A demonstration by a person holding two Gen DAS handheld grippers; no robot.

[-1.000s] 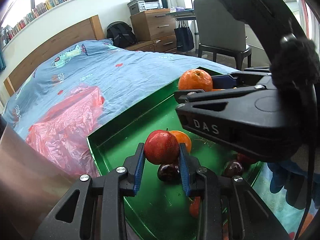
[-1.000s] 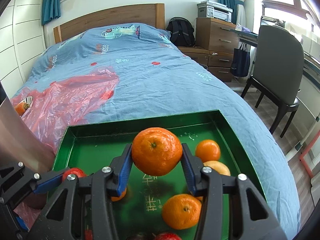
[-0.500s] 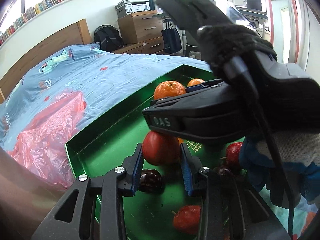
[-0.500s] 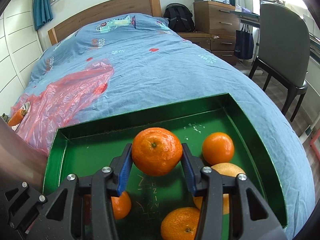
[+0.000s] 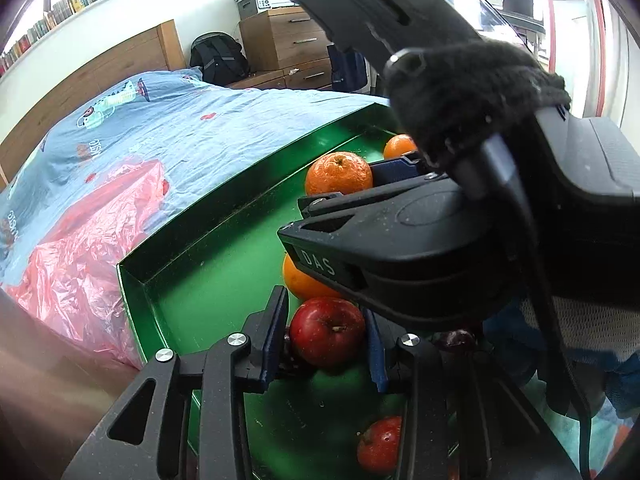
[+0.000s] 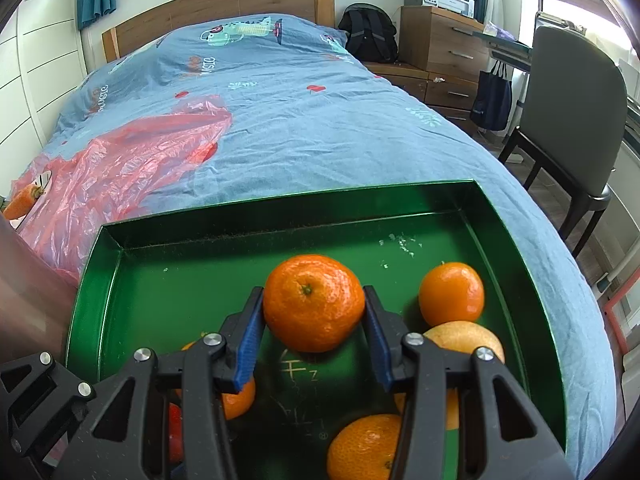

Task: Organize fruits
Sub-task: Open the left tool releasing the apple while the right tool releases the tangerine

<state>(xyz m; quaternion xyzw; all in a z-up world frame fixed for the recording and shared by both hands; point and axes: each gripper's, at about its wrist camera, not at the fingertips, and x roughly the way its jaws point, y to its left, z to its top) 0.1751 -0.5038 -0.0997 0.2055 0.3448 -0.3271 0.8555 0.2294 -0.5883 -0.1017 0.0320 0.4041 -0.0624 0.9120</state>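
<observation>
Fruit filled a green tray (image 6: 516, 248) that sat on the near end of a bed (image 6: 288, 120) with a blue cover. In the right wrist view, the right gripper (image 6: 314, 322) clenched a mandarin (image 6: 314, 302) between its blue pads, low over the middle of the tray. To its right lay a smaller mandarin (image 6: 451, 294) touching a paler fruit (image 6: 464, 338) nearer the camera, and another mandarin (image 6: 364, 446) lay at the near edge. In the left wrist view, the left gripper (image 5: 326, 334) stood around a red apple (image 5: 327, 330) near the tray floor; its jaws had just been opening, the right pad at the apple's side and the left pad just clear of it. An orange (image 5: 304, 284) touched the apple's far side, under the right gripper's black body. A second red fruit (image 5: 378, 444) lay nearer, and a dark one (image 5: 456, 338) showed to the right. A pink plastic bag (image 6: 132, 160) was spread on the cover left of the tray. A chair (image 6: 572, 120) stood right of the bed, drawers (image 6: 436, 40) and a backpack (image 6: 370, 32) by the far wall.
</observation>
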